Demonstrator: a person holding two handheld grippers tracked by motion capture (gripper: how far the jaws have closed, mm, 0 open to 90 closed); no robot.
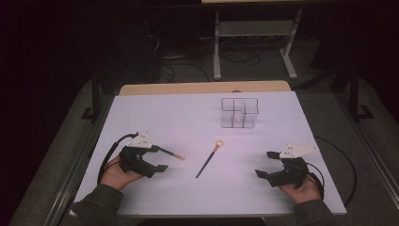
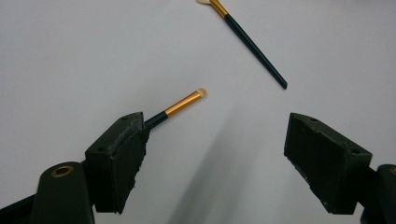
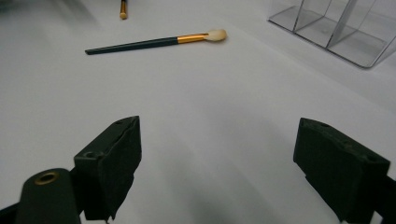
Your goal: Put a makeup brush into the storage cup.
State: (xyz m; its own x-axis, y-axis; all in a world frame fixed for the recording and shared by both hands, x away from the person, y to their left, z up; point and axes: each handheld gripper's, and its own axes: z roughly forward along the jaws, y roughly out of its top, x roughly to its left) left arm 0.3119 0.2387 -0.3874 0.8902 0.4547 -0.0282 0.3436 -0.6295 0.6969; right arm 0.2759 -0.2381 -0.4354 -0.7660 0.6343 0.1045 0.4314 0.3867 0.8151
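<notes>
At the lower left of the high view, the left gripper [image 1: 160, 159] rests on the white table [image 1: 188, 122], its jaws spread wide with nothing between them. A small brush [image 1: 171, 154] with a gold ferrule lies just beside it; in the left gripper view this small brush [image 2: 180, 106] pokes out from behind the left-hand jaw, its handle hidden there, its pale tip pointing to the upper right. Near the middle of the table lies a longer brush [image 1: 207, 160], slanting from lower left to upper right, well apart from both grippers, with bare table all round it. Above and right of it stands a clear divided organizer [image 1: 239, 113]. At the lower right, the right gripper [image 1: 266, 164] sits with jaws apart, holding nothing.
</notes>
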